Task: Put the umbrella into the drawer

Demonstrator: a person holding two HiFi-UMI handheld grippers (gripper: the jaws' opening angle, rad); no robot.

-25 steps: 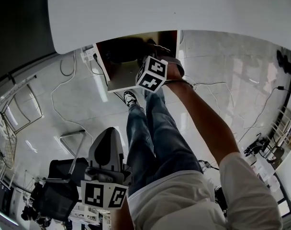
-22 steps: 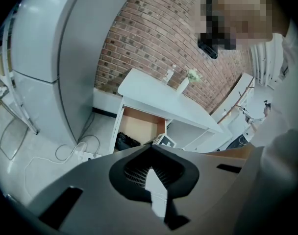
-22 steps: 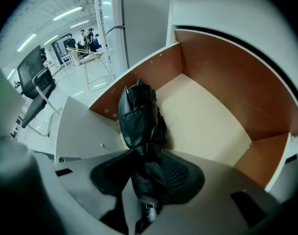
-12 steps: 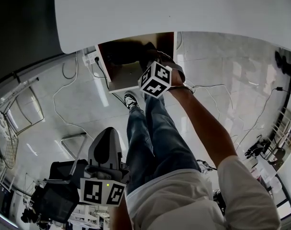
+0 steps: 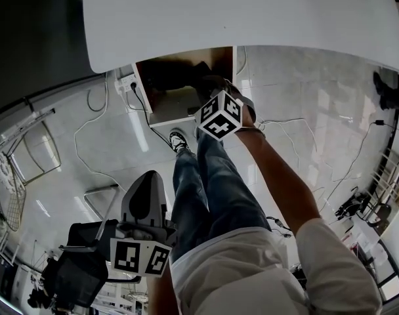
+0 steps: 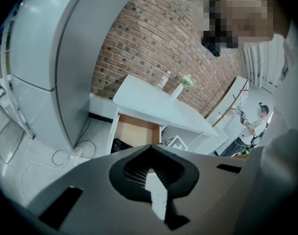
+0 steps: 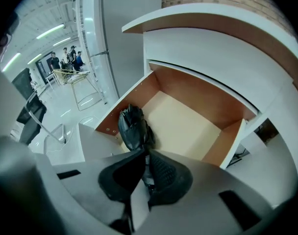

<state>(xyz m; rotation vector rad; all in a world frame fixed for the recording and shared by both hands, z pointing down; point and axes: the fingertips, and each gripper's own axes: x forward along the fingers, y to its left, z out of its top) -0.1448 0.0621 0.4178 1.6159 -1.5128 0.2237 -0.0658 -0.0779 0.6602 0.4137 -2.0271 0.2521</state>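
Note:
A folded black umbrella (image 5: 167, 77) lies in the open wooden drawer (image 5: 170, 117) under the white table. In the right gripper view the umbrella (image 7: 133, 126) rests against the drawer's (image 7: 198, 94) left front corner. My right gripper (image 7: 146, 153) hangs just above it, its jaws closing and almost together, with nothing gripped between them. In the head view my right gripper (image 5: 212, 90) hovers over the drawer's front right part. My left gripper (image 5: 149, 179) is held low at the left, far from the drawer, and is shut and empty. The left gripper (image 6: 151, 148) looks towards the drawer (image 6: 136, 131).
The white tabletop (image 5: 239, 12) overhangs the drawer. A power strip with cables (image 5: 124, 79) lies on the floor to its left. The person's legs (image 5: 206, 189) stand before the drawer. A metal rack (image 5: 29, 149) is at the far left, and a tall grey cabinet (image 6: 46, 58) stands nearby.
My right gripper has lifted up and back from the drawer, rolled a little, and its jaws have come together. The umbrella stays in the drawer. The left gripper has barely moved.

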